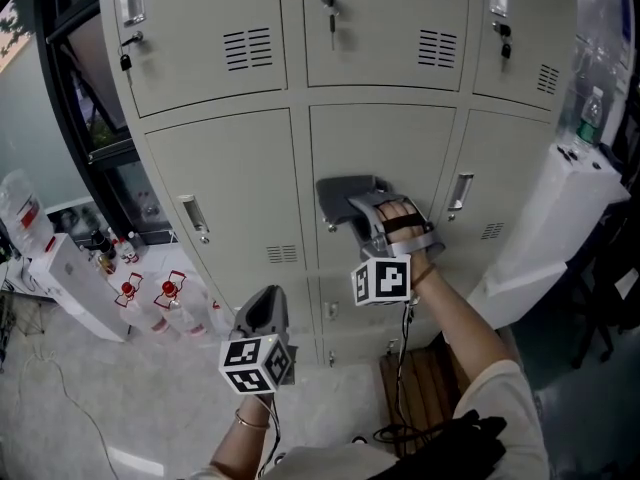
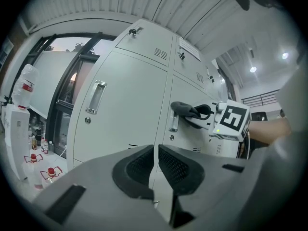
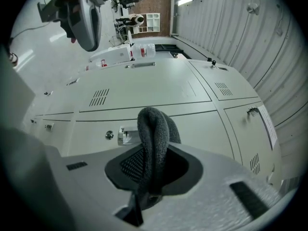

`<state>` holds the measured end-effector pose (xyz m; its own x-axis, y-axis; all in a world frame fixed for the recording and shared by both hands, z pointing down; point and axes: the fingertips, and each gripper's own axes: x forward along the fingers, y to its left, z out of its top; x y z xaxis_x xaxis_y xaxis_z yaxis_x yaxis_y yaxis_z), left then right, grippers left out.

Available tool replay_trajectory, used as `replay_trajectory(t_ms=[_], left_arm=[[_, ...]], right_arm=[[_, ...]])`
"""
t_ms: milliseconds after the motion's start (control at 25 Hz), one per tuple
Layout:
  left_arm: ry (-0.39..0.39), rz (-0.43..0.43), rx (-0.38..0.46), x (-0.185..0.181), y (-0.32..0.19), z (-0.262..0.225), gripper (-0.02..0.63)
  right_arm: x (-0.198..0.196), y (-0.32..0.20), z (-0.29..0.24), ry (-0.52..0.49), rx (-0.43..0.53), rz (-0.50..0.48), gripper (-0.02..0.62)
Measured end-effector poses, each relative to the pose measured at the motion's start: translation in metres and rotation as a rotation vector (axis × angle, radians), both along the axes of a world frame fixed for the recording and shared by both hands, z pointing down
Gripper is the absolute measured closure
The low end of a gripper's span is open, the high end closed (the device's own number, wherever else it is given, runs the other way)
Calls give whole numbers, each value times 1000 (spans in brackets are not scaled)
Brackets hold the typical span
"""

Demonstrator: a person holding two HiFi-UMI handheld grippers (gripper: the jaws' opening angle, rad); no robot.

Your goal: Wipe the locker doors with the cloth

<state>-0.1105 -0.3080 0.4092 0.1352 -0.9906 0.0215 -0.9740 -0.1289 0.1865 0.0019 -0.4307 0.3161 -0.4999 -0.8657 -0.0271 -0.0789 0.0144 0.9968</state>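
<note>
A grey cloth [image 1: 345,197] is pressed flat against the middle locker door [image 1: 400,148] at its left side, near the handle. My right gripper [image 1: 362,218] is shut on the cloth; in the right gripper view the folded cloth [image 3: 153,143] stands pinched between the jaws, close to the door [image 3: 192,124]. My left gripper [image 1: 264,313] hangs lower left, in front of the bottom lockers, holding nothing. Its jaws are almost together in the left gripper view [image 2: 156,170]. That view also shows the cloth [image 2: 188,110] and the right gripper's marker cube [image 2: 232,121] on the door.
Beige lockers fill the wall; the left door has a handle [image 1: 194,215], the right door another [image 1: 459,195]. Water bottles [image 1: 170,293] and a white box [image 1: 75,283] lie on the floor at left. A white unit [image 1: 560,218] leans at right. A wooden stool [image 1: 425,393] stands below.
</note>
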Motion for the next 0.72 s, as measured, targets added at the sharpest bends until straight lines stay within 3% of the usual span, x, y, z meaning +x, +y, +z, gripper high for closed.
replay_trajectory(t_ms=[720], left_arm=[[1, 5, -51, 7, -11, 24, 575]], right_arm=[[0, -1, 105, 26, -164, -46, 531]])
